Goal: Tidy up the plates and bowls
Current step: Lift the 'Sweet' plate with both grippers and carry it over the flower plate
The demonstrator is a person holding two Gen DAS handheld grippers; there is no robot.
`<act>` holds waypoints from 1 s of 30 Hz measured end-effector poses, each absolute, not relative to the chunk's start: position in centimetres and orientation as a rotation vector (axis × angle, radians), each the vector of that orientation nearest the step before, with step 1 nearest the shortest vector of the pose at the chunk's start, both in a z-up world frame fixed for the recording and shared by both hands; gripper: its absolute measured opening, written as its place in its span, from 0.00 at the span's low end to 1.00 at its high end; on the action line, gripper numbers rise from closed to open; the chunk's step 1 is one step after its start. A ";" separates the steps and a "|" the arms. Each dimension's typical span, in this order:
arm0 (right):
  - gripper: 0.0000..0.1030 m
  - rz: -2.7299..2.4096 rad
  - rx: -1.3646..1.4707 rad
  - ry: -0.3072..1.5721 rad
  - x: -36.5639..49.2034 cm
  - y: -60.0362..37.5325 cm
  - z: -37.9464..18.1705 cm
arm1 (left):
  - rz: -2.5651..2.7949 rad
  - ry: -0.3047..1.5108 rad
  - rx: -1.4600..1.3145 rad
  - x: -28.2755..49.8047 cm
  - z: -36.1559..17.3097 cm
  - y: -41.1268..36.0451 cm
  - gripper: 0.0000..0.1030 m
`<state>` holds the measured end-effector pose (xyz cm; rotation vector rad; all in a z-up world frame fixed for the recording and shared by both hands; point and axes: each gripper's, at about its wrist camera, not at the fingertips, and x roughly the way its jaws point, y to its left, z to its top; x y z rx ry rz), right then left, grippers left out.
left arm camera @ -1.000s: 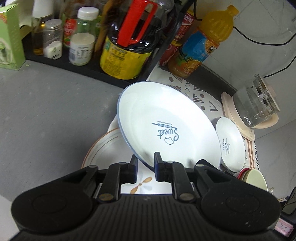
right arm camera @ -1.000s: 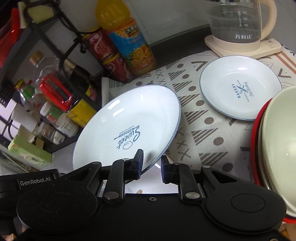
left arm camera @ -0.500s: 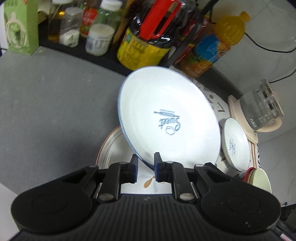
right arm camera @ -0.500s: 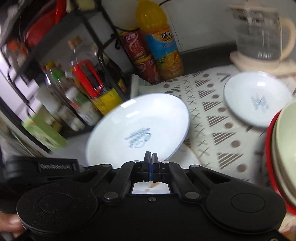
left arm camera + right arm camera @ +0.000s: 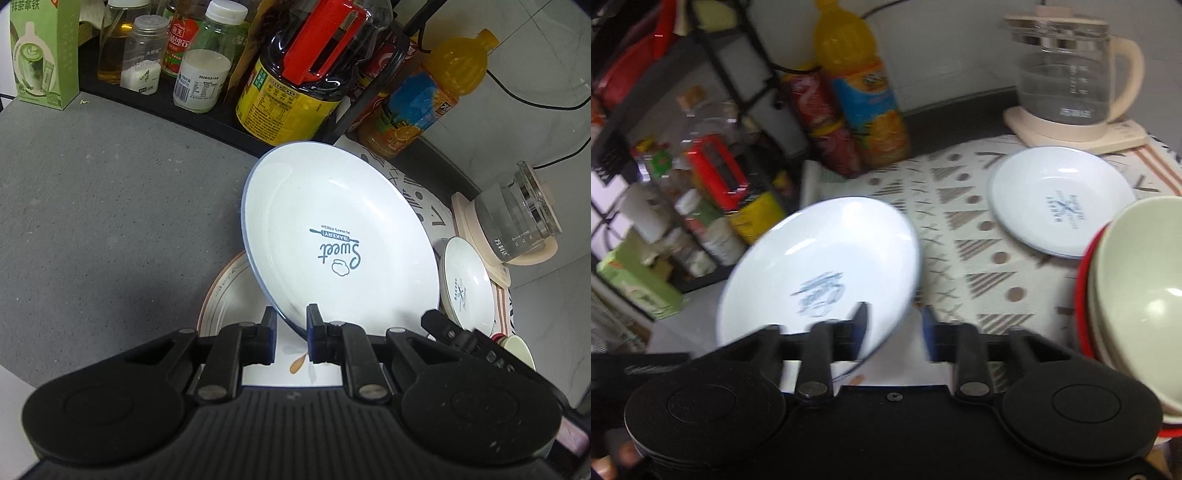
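1. Held tilted above the floral plate (image 5: 236, 291), rim pinched low: white Sweet plate (image 5: 340, 236), glossy, round, blue-edged, clamped at its near edge by the left gripper (image 5: 290, 332).
2. Seen spreading its jaws just beside that same near edge: right gripper (image 5: 892, 328), pads clear of the rim, nothing pressed between them.
3. Judged the deciding relation: Sweet plate directly over and overlapping the floral plate, face tipped up and away from the left gripper, which alone carried it.
4. Left flat on the patterned mat (image 5: 960, 221), beyond the floral plate: small Bakery plate (image 5: 1060, 199), shallow and shiny.
5. Stacked at the mat's near edge: pale green bowl (image 5: 1137, 288) nested in a red one, smooth and deep.
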<state>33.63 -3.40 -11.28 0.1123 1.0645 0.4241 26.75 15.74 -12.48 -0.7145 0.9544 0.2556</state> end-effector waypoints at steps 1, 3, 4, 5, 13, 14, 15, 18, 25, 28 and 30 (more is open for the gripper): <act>0.39 0.421 0.115 1.071 34.0 -3.5 -11.6 | 0.255 0.956 -0.715 26.8 -12.5 15.8 0.14; 0.39 0.423 0.138 1.090 34.7 -3.6 -12.5 | 0.254 0.958 -0.713 26.7 -12.5 15.8 0.14; 0.39 0.415 0.146 1.105 35.1 -3.6 -13.0 | 0.253 0.959 -0.713 26.7 -12.6 15.8 0.14; 0.39 0.413 0.155 1.122 35.5 -3.5 -13.4 | 0.254 0.961 -0.713 26.7 -12.6 15.8 0.14; 0.13 0.456 0.224 1.205 36.4 -2.5 -15.4 | 0.265 0.972 -0.717 26.6 -13.2 15.9 0.13; 0.12 0.459 0.231 1.210 36.4 -2.7 -15.5 | 0.267 0.964 -0.713 26.5 -13.1 15.9 0.13; 0.11 0.464 0.244 1.214 36.4 -2.9 -15.5 | 0.266 0.954 -0.707 26.4 -12.9 15.9 0.13; 0.09 0.480 0.255 1.206 36.1 -3.3 -15.1 | 0.263 0.946 -0.705 26.3 -12.4 15.9 0.13; 0.10 0.472 0.184 1.187 34.1 -3.4 -13.7 | 0.257 0.947 -0.673 24.9 -11.6 15.2 0.12; 0.10 0.475 0.163 1.177 33.1 -3.8 -13.1 | 0.247 0.957 -0.664 24.2 -11.3 14.7 0.13; 0.11 0.472 0.166 1.180 32.6 -4.4 -12.7 | 0.237 0.968 -0.654 23.6 -11.1 14.4 0.13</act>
